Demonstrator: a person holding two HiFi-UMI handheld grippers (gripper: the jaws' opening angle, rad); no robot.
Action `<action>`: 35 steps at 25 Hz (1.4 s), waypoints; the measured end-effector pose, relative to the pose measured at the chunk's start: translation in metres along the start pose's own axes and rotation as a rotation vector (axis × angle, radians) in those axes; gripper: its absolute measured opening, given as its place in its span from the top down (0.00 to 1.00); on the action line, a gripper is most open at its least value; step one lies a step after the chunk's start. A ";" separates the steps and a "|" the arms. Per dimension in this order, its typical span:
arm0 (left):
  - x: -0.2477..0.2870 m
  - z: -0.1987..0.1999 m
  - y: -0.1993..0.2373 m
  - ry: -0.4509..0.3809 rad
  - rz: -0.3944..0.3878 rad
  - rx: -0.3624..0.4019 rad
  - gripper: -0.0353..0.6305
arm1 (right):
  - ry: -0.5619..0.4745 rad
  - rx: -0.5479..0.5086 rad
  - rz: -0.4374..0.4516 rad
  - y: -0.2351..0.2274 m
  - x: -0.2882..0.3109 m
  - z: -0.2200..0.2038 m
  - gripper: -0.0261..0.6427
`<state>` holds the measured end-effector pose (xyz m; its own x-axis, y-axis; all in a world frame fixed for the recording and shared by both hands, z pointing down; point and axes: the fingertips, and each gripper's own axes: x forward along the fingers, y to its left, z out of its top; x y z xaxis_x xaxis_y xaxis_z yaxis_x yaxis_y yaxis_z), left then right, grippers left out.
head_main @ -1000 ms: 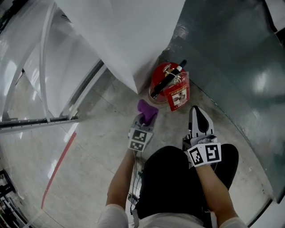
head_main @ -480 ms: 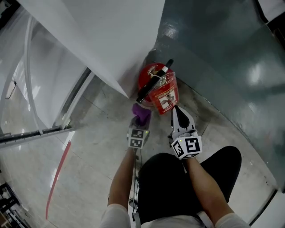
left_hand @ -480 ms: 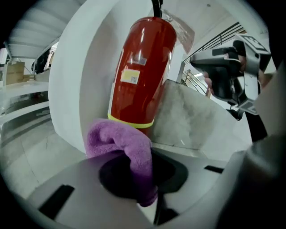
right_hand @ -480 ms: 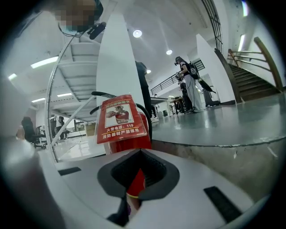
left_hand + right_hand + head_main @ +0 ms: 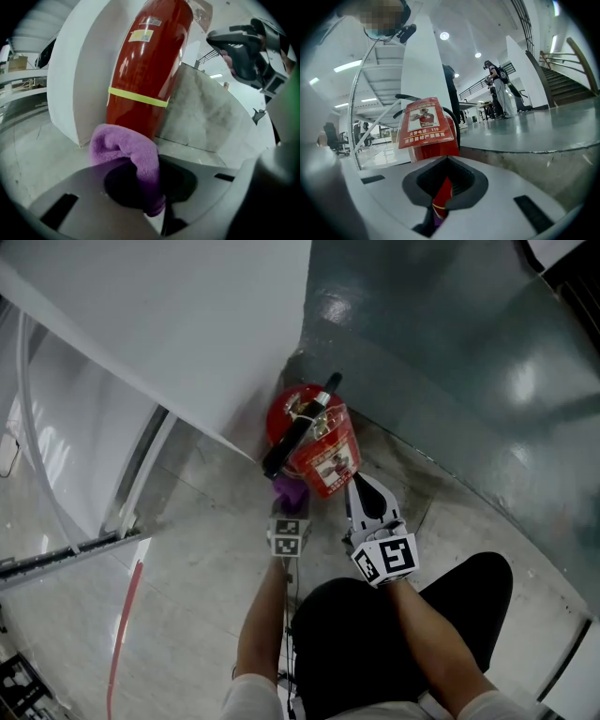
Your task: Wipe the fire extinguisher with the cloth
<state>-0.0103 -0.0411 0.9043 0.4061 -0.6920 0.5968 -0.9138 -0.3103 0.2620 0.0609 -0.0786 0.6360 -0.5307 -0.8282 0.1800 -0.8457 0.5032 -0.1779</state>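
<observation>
Your left gripper (image 5: pixel 289 514) has its jaws clamped on the purple cloth (image 5: pixel 124 150), right up against the lower body of the red extinguisher (image 5: pixel 140 70), which stands on the floor (image 5: pixel 206 549) by the wall corner. Your right gripper (image 5: pixel 364 491) sits just beside the extinguisher, jaws together and holding nothing.

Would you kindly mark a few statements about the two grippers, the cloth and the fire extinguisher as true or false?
1. The left gripper is shut on the purple cloth. True.
2. The fire extinguisher lies on its side. False: it stands upright on the floor, beside a white wall.
3. A red printed tag hangs on the fire extinguisher. True.
4. The right gripper clamps the tag. False: its jaws are together on nothing, short of the fire extinguisher.
5. A yellow band rings the fire extinguisher's red body. True.
</observation>
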 end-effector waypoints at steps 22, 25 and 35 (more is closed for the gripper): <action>-0.058 0.106 -0.025 -0.131 0.007 0.179 0.86 | 0.026 0.066 -0.010 -0.011 0.004 -0.015 0.94; -0.077 0.128 -0.032 -0.175 0.006 0.205 0.86 | 0.039 0.070 -0.025 -0.013 0.003 -0.020 0.94; -0.115 0.176 -0.051 -0.304 -0.008 0.270 0.86 | 0.039 0.092 -0.048 -0.018 -0.001 -0.024 0.94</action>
<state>-0.0096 -0.0609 0.6889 0.4328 -0.8374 0.3337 -0.8931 -0.4486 0.0328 0.0752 -0.0805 0.6619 -0.4926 -0.8401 0.2273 -0.8626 0.4366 -0.2556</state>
